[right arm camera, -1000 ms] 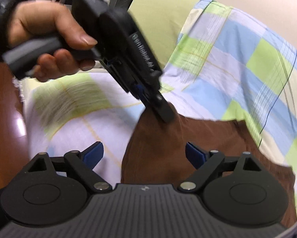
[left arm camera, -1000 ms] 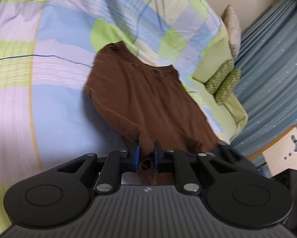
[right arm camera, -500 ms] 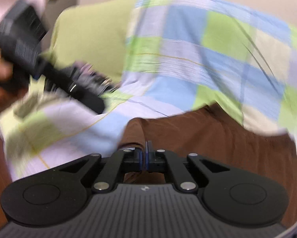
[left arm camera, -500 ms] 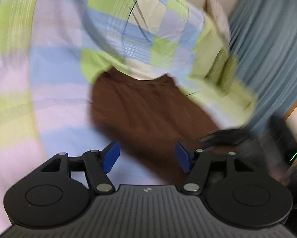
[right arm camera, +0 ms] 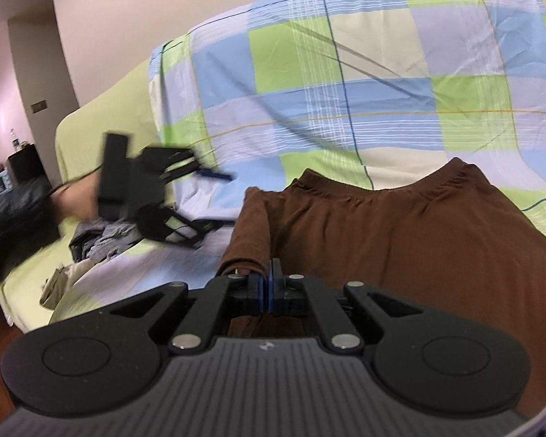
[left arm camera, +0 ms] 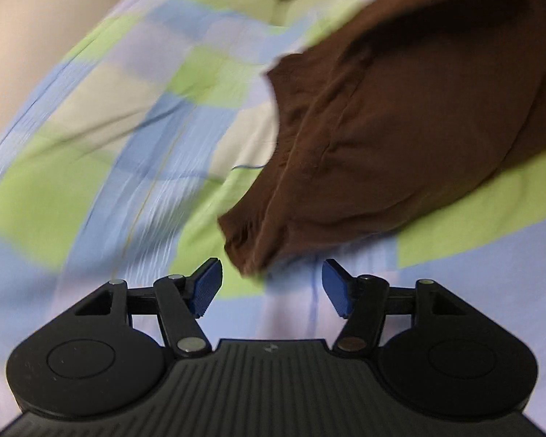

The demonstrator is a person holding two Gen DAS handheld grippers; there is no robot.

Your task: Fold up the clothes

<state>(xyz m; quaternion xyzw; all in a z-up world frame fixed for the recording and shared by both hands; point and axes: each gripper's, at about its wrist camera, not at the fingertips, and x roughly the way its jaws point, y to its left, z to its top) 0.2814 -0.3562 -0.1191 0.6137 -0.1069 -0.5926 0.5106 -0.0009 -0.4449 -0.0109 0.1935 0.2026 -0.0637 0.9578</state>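
A brown garment [right arm camera: 400, 240] lies on a sofa covered with a checked blue, green and lilac sheet [right arm camera: 345, 73]. My right gripper [right arm camera: 269, 284] is shut on a folded edge of the garment at its left side. My left gripper [left arm camera: 271, 287] is open and empty, its blue pads [left arm camera: 207, 286] just short of a bunched corner of the garment [left arm camera: 382, 127]. In the right wrist view the left gripper [right arm camera: 200, 196] is blurred, to the left of the garment above the seat.
A small pile of grey and beige clothes [right arm camera: 90, 247] lies on the seat at the left. A pale wall [right arm camera: 163, 11] rises behind the sofa back. A dark cabinet [right arm camera: 25, 164] stands far left.
My left gripper has let go of the brown garment, opened, and swung away to the left. My right gripper has shut on the garment's folded edge.
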